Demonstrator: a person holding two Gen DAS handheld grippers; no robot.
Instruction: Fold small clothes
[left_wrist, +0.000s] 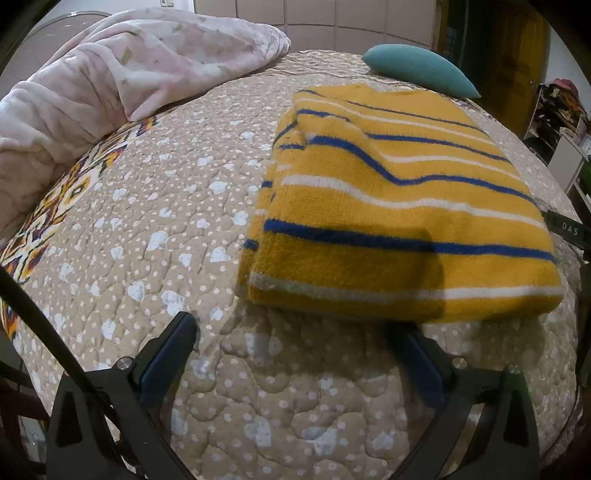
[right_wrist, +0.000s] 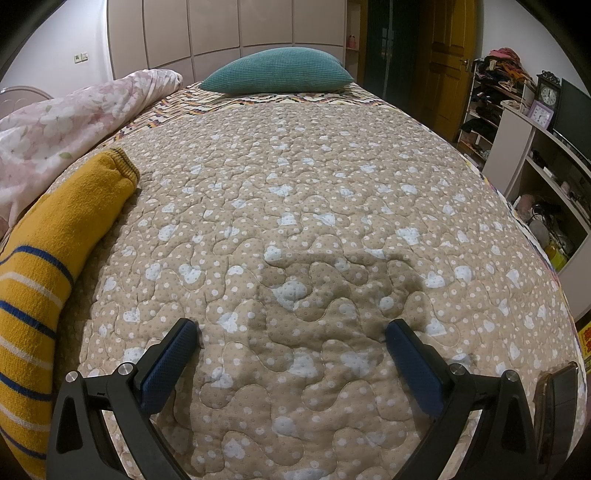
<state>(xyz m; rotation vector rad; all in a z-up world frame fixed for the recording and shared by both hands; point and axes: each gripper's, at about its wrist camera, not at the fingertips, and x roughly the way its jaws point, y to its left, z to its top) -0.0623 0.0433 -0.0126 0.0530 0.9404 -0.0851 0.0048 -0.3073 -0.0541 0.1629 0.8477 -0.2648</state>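
Both tools hang over a bed (right_wrist: 332, 192) covered by a tan quilted spread dotted white with pale blue hearts, its stitching puffed into wavy channels. The left gripper (left_wrist: 291, 332) has its jaws spread wide and empty, blue textured pads facing inward. Just ahead of them and off to their right lies the yellow sweater (left_wrist: 399, 206), folded into a thick, roughly rectangular pad of fuzzy knit crossed by blue and white stripes. Its long axis runs away from the jaws toward the head of the bed, with the stripes across it; the near folded edge almost meets the right-hand pad. To the left of those jaws the spread is bare up to a rumpled pink floral blanket (left_wrist: 122, 74).

The right gripper (right_wrist: 291, 332) also stands wide open, holding nothing. Ahead of its jaws the quilt is open all the way to a teal ribbed pillow (right_wrist: 277, 75) at the far end. The sweater shows to their left, a plain sleeve with ribbed cuff pointing toward the pillow. To the right the bed's edge drops off beside white shelves (right_wrist: 543, 155).
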